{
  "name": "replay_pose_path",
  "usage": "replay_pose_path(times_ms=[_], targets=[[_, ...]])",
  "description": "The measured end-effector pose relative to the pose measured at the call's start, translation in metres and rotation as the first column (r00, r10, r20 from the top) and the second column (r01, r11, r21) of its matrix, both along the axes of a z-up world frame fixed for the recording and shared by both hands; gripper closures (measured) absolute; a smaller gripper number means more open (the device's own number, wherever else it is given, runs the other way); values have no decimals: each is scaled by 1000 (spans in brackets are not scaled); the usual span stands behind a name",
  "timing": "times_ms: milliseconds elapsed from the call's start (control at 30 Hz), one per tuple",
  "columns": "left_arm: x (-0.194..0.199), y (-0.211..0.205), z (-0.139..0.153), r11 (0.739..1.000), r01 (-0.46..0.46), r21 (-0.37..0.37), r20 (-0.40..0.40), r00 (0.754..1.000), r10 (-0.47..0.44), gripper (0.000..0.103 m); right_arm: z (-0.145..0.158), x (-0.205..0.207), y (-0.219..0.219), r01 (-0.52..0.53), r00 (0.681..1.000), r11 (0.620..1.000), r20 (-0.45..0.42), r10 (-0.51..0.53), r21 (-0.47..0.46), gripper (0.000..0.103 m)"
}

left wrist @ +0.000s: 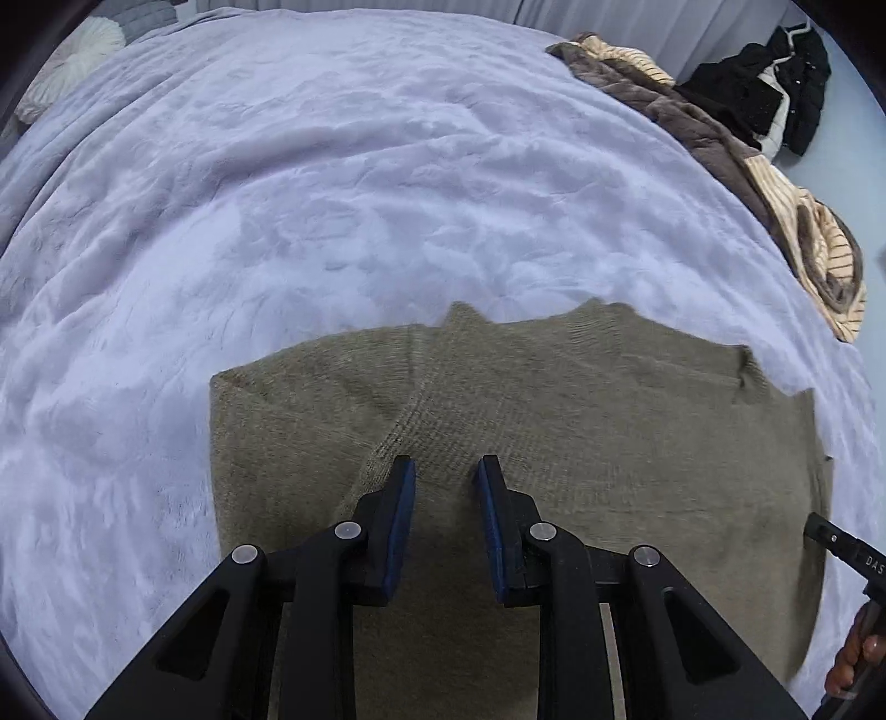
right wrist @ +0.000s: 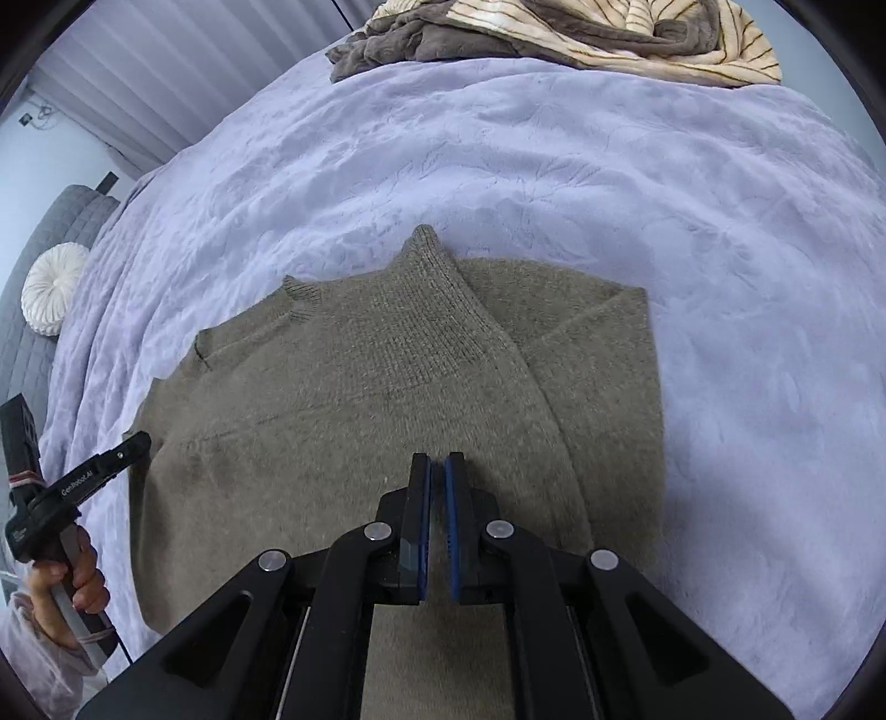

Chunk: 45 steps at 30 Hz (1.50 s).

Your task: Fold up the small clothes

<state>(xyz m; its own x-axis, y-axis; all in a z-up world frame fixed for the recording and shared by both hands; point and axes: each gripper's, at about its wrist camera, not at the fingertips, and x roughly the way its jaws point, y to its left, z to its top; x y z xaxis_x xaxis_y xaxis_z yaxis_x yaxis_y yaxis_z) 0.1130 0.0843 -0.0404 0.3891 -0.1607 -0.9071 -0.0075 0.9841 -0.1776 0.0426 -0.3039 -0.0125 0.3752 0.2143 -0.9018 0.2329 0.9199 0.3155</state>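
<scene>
Left gripper (left wrist: 447, 471) has its jaws a bit apart, holding nothing; right gripper (right wrist: 437, 468) jaws are basically closed, empty too. Both hover over the olive sweater (right wrist: 360, 399), lying partly folded on the lavender bed blanket (right wrist: 554, 166).

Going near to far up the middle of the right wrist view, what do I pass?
right gripper, jaws shut with nothing between them → olive sweater, partly folded, flat on the bed → lavender blanket → brown and striped throw heaped at the far edge.
</scene>
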Motion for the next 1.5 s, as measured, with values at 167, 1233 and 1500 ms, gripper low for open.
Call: replay_pose_path(times_ms=[167, 1233, 1500], targets=[[3, 15, -3, 1000, 15, -28, 10, 1000, -15, 78, -15, 5, -37, 93, 996, 996, 13, -93, -7, 103], [-169, 77, 1, 997, 73, -40, -148, 986, -78, 77, 4, -112, 54, -19, 994, 999, -110, 22, 29, 100], [-184, 91, 4, 997, 49, -67, -166, 984, -60, 77, 11, -129, 94, -5, 992, 995, -124, 17, 99, 100]])
